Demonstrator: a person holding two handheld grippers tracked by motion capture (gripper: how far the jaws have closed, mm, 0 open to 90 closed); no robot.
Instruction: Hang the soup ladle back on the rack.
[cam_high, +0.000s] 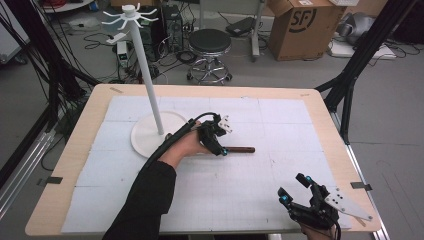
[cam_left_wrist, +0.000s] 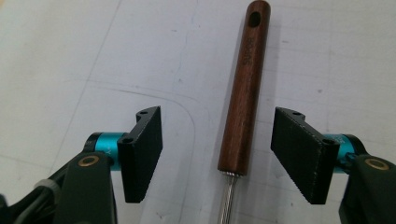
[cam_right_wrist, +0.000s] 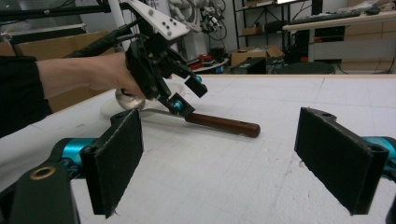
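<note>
1. The left gripper (cam_high: 216, 136) is hovering low over the middle of the table (cam_high: 75, 150), just right of the round base of a white stand (cam_high: 150, 132).
2. Its jaws are standing apart on either side of a utensil's wooden handle (cam_left_wrist: 243, 93); in the left gripper view a clear gap is showing between each black pad and the wood, so nothing is being grasped.
3. The handle is lying flat on the white mat (cam_high: 250, 180) that is covering the table, dark brown and round, with a hanging hole near its far end.
4. A thin metal shaft (cam_left_wrist: 229, 200) is coming out of the handle's near end and running down between the jaws toward the camera.
5. In the right gripper view, the shaft is leading to a shiny rounded metal end (cam_right_wrist: 128, 99) that is sitting beside the person's left hand (cam_right_wrist: 105, 72), close to the stand's base.
6. The right gripper (cam_high: 298, 192) is sitting at the near right corner of the table, well apart from the handle.
7. Its jaws are spread wide and released, with only bare mat between them.
8. The stand's pole is rising from its base to a ring of hooks (cam_high: 130, 15) at the top.
9. Beyond the table, a round black stool (cam_high: 210, 42) and a cardboard box (cam_high: 305, 27) are standing on the floor.
</note>
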